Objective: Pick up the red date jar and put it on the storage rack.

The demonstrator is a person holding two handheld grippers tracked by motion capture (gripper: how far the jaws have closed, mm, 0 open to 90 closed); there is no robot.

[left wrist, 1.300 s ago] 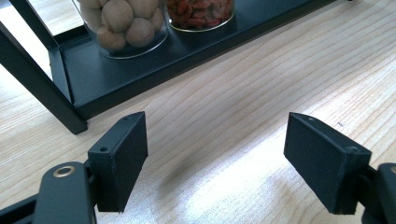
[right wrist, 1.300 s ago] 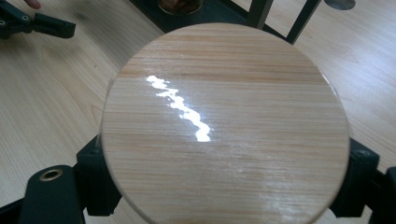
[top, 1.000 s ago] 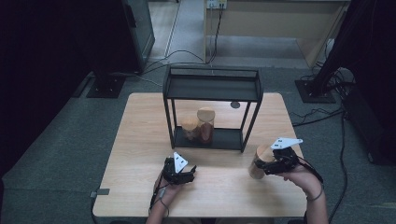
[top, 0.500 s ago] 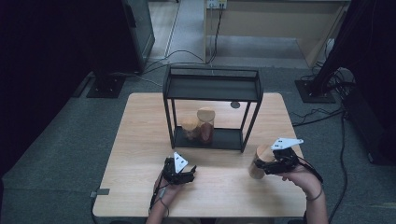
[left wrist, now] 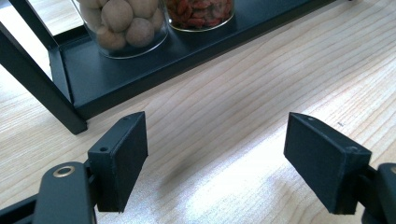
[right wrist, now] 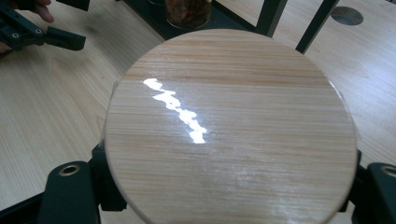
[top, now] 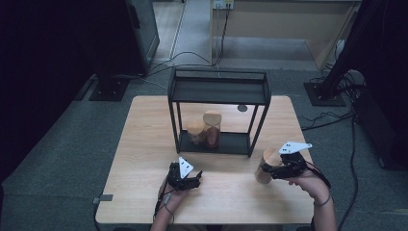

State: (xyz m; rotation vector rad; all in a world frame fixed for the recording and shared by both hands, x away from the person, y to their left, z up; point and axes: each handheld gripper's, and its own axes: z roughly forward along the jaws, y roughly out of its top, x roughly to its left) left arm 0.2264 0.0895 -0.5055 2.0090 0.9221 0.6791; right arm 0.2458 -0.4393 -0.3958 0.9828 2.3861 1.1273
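Right claw (top: 270, 169) pinches the wooden-lidded jar (top: 266, 166) on the tabletop (top: 144, 144); left claw (left wrist: 224, 158) spread, empty. Rush toward the shelf (top: 219, 91) and its frame could knock the jar loose.

My right gripper (right wrist: 229, 186) pads hide under the jar lid (right wrist: 229, 126); both shelf jars (left wrist: 126, 23) are cropped above
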